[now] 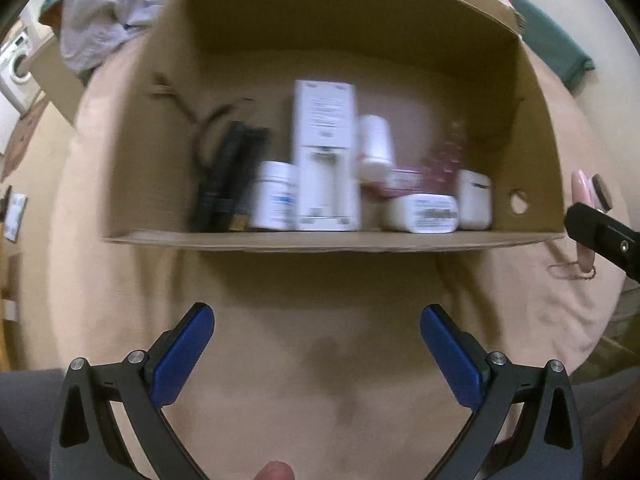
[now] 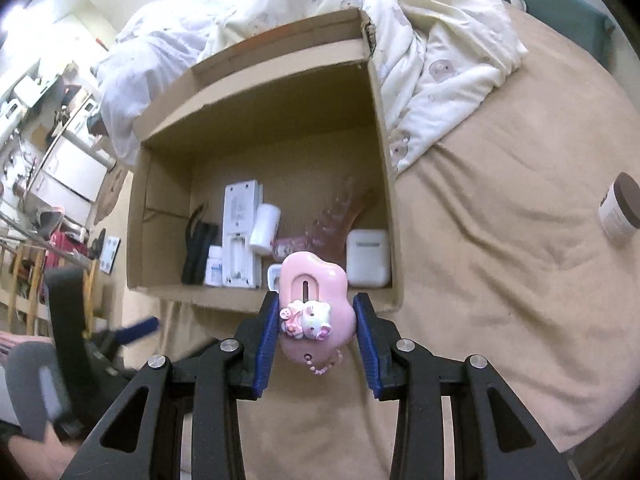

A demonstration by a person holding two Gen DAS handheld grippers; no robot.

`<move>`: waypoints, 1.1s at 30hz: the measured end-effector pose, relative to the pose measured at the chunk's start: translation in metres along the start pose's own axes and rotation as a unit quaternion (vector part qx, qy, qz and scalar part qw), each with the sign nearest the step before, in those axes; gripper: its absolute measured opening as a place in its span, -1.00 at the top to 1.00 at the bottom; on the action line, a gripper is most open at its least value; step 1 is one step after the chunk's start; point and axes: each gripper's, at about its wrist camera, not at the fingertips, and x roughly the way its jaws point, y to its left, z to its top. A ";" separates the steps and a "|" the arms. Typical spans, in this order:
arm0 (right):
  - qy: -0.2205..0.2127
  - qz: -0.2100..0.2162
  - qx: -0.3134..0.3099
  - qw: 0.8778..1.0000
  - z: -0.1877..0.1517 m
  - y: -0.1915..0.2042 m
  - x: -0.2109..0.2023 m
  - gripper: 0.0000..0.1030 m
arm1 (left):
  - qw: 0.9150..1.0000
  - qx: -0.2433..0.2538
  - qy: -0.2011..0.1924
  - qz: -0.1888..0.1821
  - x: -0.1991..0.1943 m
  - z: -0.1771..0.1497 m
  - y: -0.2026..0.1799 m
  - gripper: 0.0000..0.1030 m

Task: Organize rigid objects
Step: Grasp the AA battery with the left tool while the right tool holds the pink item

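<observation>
My right gripper is shut on a pink cloud-shaped toy with a small cat figure and a bead chain, held in the air just before the near rim of the open cardboard box. The same toy shows at the right edge of the left wrist view, beside the box. My left gripper stands open and holds nothing, over the tan sheet in front of the box. Inside the box are a tall white carton, white jars, a black item and a white earbud case.
A brown-lidded jar lies on the tan sheet to the right. A crumpled pale duvet is piled behind the box. A blurred grey sleeve shows at the lower left. Room clutter fills the far left.
</observation>
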 end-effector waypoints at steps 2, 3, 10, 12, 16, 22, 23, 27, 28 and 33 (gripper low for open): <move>-0.004 0.005 0.004 1.000 0.006 -0.002 0.000 0.25 | 1.000 -0.004 0.009 -0.016 0.013 0.004 -0.013 -0.99; -0.007 0.007 0.006 1.000 0.007 -0.005 -0.004 0.25 | 1.000 -0.008 0.008 -0.008 0.019 0.007 -0.018 -0.99; -0.020 0.008 0.023 1.000 0.013 -0.021 -0.015 0.25 | 0.998 -0.051 0.024 0.037 0.053 0.023 -0.034 -0.98; -0.016 -0.012 0.019 1.000 0.012 -0.021 -0.012 0.25 | 0.996 -0.058 0.031 0.055 0.064 0.028 -0.035 -0.98; -0.004 -0.002 0.030 1.000 0.011 -0.026 -0.007 0.25 | 0.994 -0.065 0.041 0.080 0.079 0.036 -0.037 -0.98; -0.021 0.010 0.023 0.999 0.015 -0.021 -0.014 0.25 | 0.993 -0.053 0.039 0.100 0.087 0.049 -0.052 -0.98; -0.021 0.013 0.021 0.999 0.015 -0.020 -0.015 0.25 | 0.992 -0.052 0.046 0.107 0.090 0.052 -0.054 -0.98; -0.019 0.022 0.013 0.999 0.015 -0.014 -0.015 0.25 | 0.991 -0.046 0.048 0.118 0.096 0.060 -0.063 -0.98; -0.019 0.023 0.011 0.999 0.015 -0.013 -0.015 0.25 | 0.991 -0.037 0.043 0.122 0.096 0.060 -0.065 -0.98; -0.020 0.031 0.005 0.999 0.016 -0.008 -0.017 0.25 | 0.994 -0.007 0.028 0.103 0.099 0.058 -0.083 -0.74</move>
